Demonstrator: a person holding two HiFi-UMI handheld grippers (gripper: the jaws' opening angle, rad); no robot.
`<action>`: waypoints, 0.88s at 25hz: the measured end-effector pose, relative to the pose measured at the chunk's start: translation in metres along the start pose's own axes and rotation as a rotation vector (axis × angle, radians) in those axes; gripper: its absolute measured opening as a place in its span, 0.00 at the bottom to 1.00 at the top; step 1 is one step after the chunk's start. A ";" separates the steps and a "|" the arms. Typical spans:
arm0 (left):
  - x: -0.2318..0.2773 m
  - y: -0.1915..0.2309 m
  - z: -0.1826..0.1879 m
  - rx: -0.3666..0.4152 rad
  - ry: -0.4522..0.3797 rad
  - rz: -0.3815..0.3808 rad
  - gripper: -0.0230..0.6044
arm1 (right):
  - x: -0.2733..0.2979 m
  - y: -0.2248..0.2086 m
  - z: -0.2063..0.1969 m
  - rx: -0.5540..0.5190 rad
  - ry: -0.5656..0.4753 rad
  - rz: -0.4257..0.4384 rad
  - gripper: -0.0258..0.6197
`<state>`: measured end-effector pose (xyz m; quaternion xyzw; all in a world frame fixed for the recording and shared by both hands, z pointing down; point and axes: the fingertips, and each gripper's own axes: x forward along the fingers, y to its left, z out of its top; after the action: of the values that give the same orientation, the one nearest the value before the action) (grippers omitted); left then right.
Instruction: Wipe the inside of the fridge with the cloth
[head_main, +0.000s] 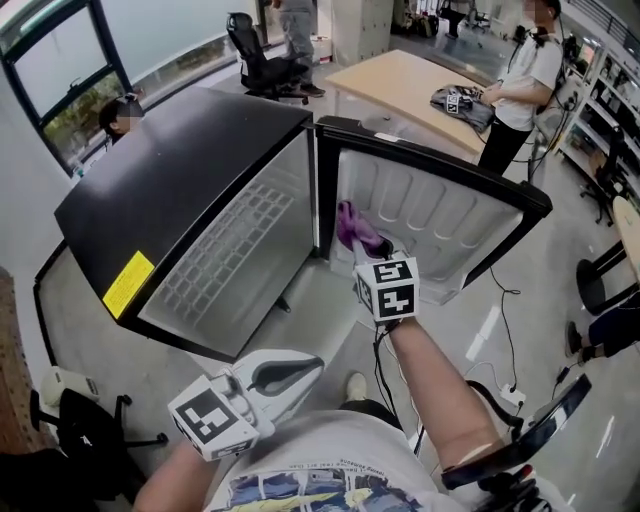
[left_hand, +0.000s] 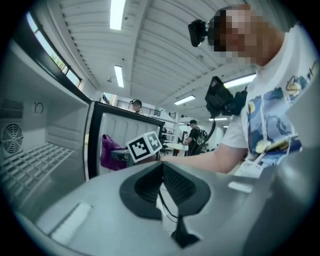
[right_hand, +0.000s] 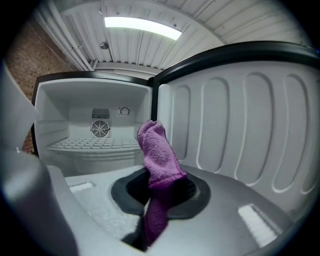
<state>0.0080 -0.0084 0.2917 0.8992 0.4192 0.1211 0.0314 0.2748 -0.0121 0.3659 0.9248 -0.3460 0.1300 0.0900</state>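
Note:
A small black fridge (head_main: 180, 180) stands open, showing a white inside with a wire shelf (head_main: 225, 260). Its door (head_main: 440, 215) swings out to the right, ribbed white liner facing me. My right gripper (head_main: 372, 248) is shut on a purple cloth (head_main: 355, 228), held up by the hinge edge between the cabinet and the door. In the right gripper view the cloth (right_hand: 159, 160) sticks up from the jaws, apart from the door liner (right_hand: 240, 130) and the shelf (right_hand: 95, 144). My left gripper (head_main: 298, 370) hangs low by my body, shut and empty; its view catches the cloth (left_hand: 111, 151).
A fan grille (right_hand: 100, 129) sits on the fridge's back wall. A cable (head_main: 378, 365) trails on the floor under my right arm. A wooden table (head_main: 420, 90) with a person (head_main: 520, 90) beside it stands behind the door. An office chair (head_main: 255, 55) is at the back.

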 end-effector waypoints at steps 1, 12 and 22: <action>-0.002 0.003 -0.002 0.002 0.000 0.014 0.05 | 0.005 0.001 -0.002 -0.001 0.003 0.002 0.12; 0.009 0.008 -0.006 0.008 0.014 0.006 0.05 | 0.006 -0.035 -0.017 0.003 0.031 -0.086 0.12; 0.032 -0.005 -0.007 0.016 0.038 -0.091 0.05 | -0.032 -0.086 -0.036 0.031 0.051 -0.210 0.12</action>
<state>0.0225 0.0188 0.3041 0.8769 0.4613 0.1333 0.0219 0.3016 0.0807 0.3837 0.9537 -0.2426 0.1487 0.0977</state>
